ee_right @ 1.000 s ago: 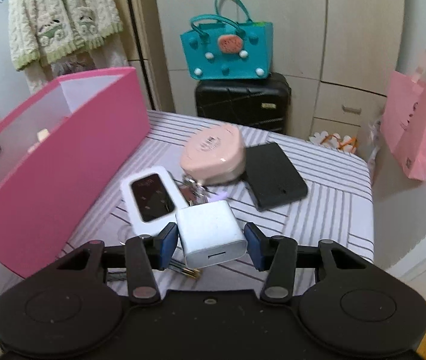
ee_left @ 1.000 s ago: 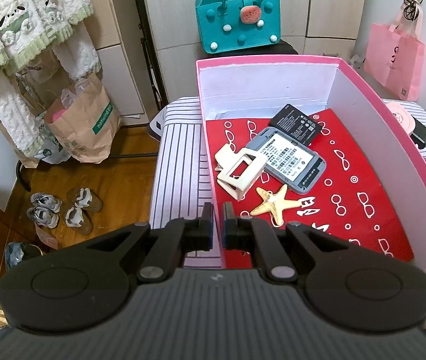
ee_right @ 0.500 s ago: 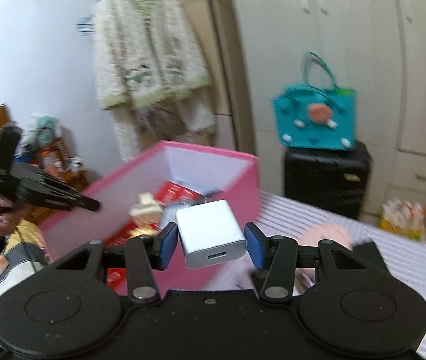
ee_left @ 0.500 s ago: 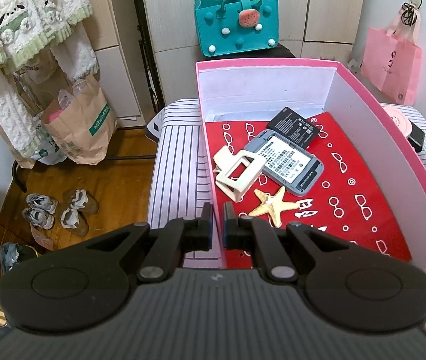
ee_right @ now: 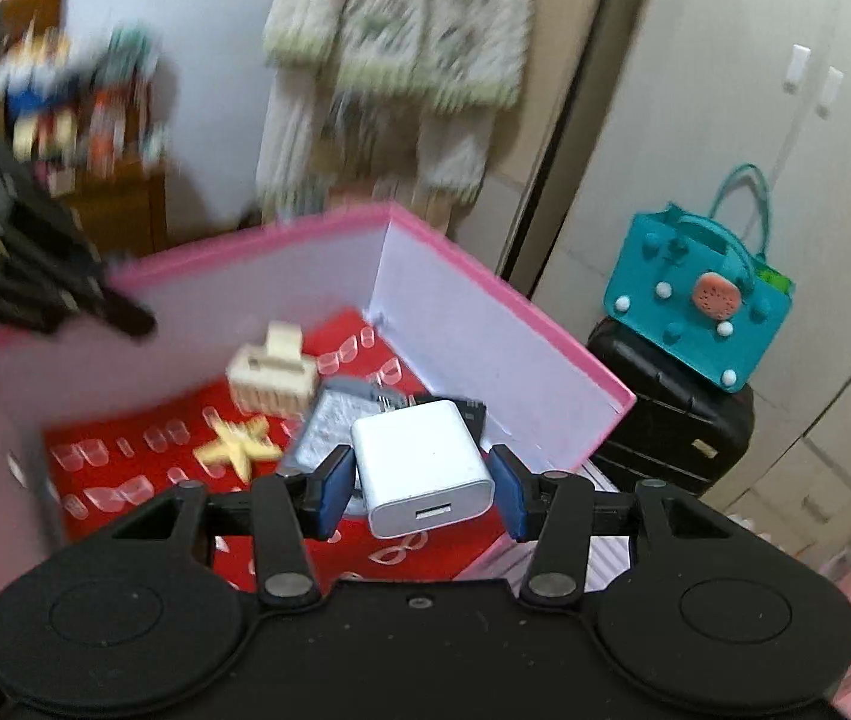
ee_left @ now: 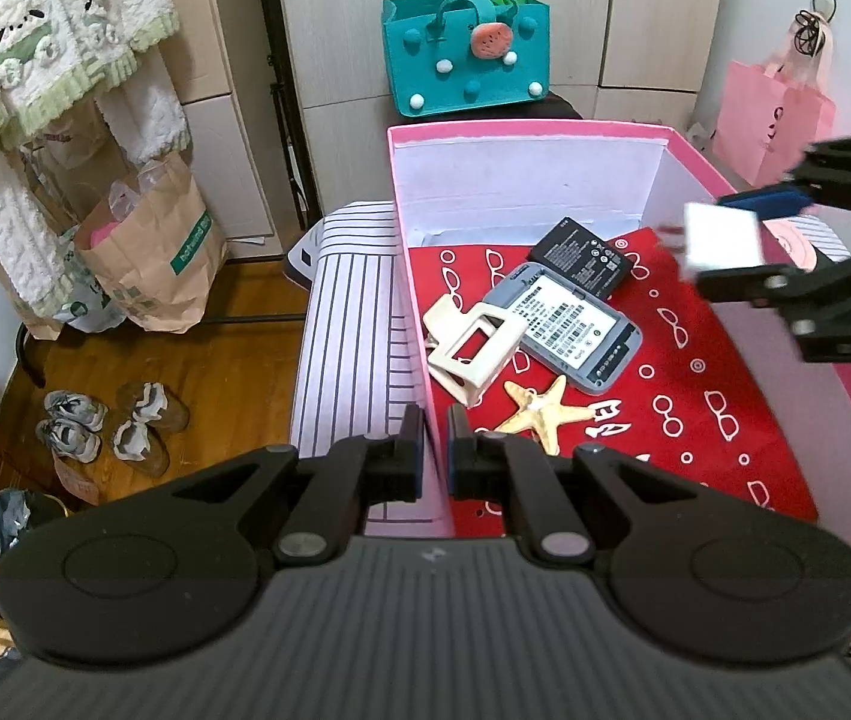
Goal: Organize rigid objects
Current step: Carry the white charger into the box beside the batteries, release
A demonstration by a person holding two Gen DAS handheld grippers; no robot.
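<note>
The left gripper (ee_left: 436, 441) points steeply down, its two black fingers drawn nearly together with only a thin gap between the blue-edged pads, which straddle a thin pink wall. From the right wrist view it shows as a dark, blurred shape at the left edge. The right gripper (ee_right: 420, 483) is tilted downward too, jaws about half spread, blue pads (ee_right: 329, 489) pressed on either side of a white block held between them. Seen from the left wrist camera, it reaches in from the right edge, rolled so its fingers lie one above the other.
</note>
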